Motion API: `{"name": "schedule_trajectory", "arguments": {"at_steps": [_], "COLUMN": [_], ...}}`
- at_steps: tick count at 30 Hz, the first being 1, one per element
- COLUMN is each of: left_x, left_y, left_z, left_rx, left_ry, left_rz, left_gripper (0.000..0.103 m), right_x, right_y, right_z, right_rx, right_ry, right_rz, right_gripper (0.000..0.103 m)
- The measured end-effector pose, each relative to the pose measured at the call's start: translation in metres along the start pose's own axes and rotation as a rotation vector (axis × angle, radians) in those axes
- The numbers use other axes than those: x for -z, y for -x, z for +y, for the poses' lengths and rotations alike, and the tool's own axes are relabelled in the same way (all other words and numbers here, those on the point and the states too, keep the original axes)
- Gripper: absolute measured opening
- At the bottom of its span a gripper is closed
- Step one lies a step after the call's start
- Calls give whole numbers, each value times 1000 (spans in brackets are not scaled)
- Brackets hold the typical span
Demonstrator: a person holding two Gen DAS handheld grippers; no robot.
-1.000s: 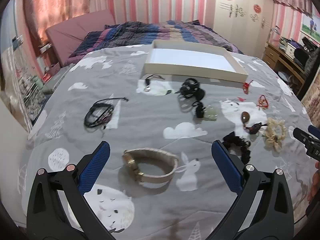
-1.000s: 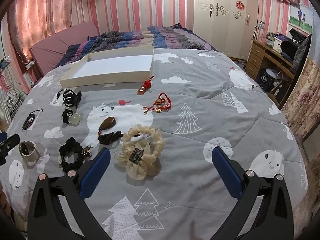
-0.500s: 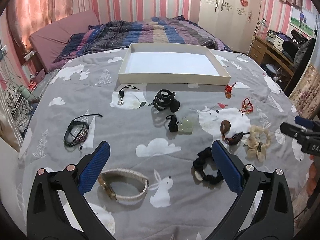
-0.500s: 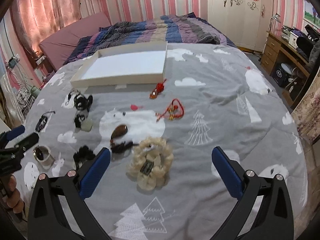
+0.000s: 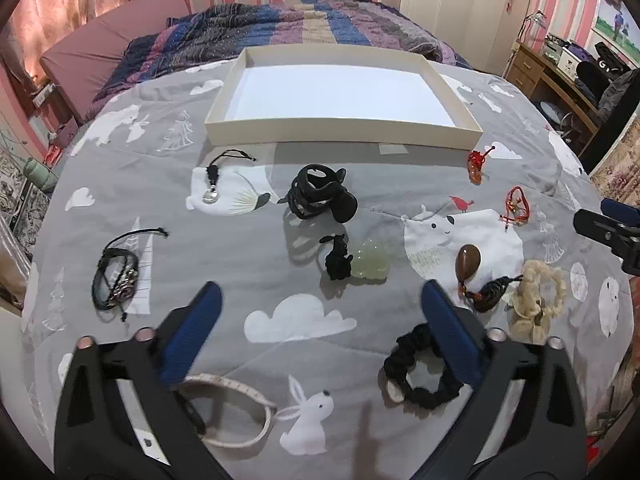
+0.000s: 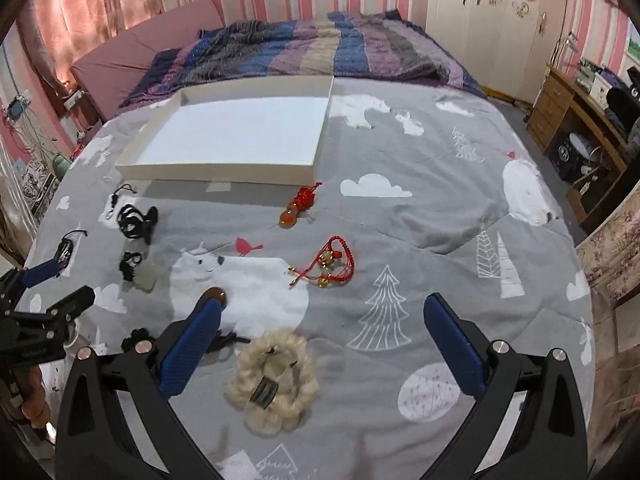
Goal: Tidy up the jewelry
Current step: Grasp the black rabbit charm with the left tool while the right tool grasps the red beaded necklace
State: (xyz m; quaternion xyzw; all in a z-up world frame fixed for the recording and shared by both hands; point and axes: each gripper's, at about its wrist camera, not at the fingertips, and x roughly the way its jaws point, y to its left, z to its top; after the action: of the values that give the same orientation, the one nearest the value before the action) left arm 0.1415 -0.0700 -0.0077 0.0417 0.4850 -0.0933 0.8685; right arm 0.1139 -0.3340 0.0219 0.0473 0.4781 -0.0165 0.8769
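Observation:
A shallow white tray (image 5: 344, 135) lies empty at the far middle of the grey bedspread; it also shows in the right wrist view (image 6: 224, 170). Jewelry lies scattered in front of it: a black claw clip (image 5: 320, 196), a pale green pendant (image 5: 370, 266), a black cord bracelet (image 5: 116, 280), a brown pendant (image 5: 467, 260), a black scrunchie (image 5: 420, 372), a cream scrunchie (image 6: 272, 384), a red cord bracelet (image 6: 334, 266). My left gripper (image 5: 320, 332) is open and empty above the spread, a beige band (image 5: 236, 412) under its left finger. My right gripper (image 6: 320, 344) is open and empty over the cream scrunchie.
A striped quilt (image 5: 280, 28) is bunched behind the tray. A wooden desk (image 6: 580, 116) and a wardrobe (image 6: 480, 20) stand at the right of the bed. The spread's edge drops off at left and right.
Both grippers have pulled back and lifted, so more of the bed shows. The beige band has slid from between the left fingers to under the left finger. Nothing was picked up.

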Motion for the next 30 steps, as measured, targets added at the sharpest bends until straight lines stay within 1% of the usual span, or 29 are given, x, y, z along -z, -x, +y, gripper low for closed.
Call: {"name": "schedule_trajectory", "arguments": {"at_steps": [1,2,5,6,7,8,10,13,14,16,17,21,23,26,29,30], "left_x": [-2,-5,-10,-12,-14,-16,-19,-22,-23,-25,-25,-27,-28,-31,-34,-34], "left_y": [-4,-10,-20,-23,-27,-30,-37,-47,-50,-54,-58,-66,-70,-76,-79,-79], "left_z": [0,1,3,3,4,4,2,-1,-1,-1,-1,1,2,0,-2,-2], "left_rx": [6,15,25,23,26,30,36,30,26,25,27,17,32,56,67,74], "left_ry": [2,11,29,31,37,38,35,36,34,31,31,34,39,46,44,43], "left_rz": [11,29,47,50,58,66,89,109,114,128,139,153,158,171,171,173], "left_gripper": [83,82,79,75,71,70,69,63,61,49,47,47,45,39,31,27], "right_x": [-1,-2,-7,-10,-11,-14,-18,-23,-24,-26,-27,-30,-30,-30,-31,-31], "right_y": [-4,-8,-20,-25,-29,-35,-44,-58,-61,-68,-71,-80,-84,-89,-91,-92], "right_z": [-1,-1,-3,-4,-4,-5,-6,-8,-9,-7,-6,-6,-6,-5,-6,-6], "right_rx": [3,6,7,10,11,7,-5,-19,-24,-38,-38,-47,-55,-57,-61,-63], "right_ry": [1,1,11,15,16,17,14,-3,-6,-8,-5,-14,-18,-17,-21,-22], "right_rz": [5,9,23,32,41,60,87,110,113,123,127,133,140,150,154,154], "right_gripper": [101,101,100,98,91,81,75,73,68,62,61,59,54,51,45,44]}}
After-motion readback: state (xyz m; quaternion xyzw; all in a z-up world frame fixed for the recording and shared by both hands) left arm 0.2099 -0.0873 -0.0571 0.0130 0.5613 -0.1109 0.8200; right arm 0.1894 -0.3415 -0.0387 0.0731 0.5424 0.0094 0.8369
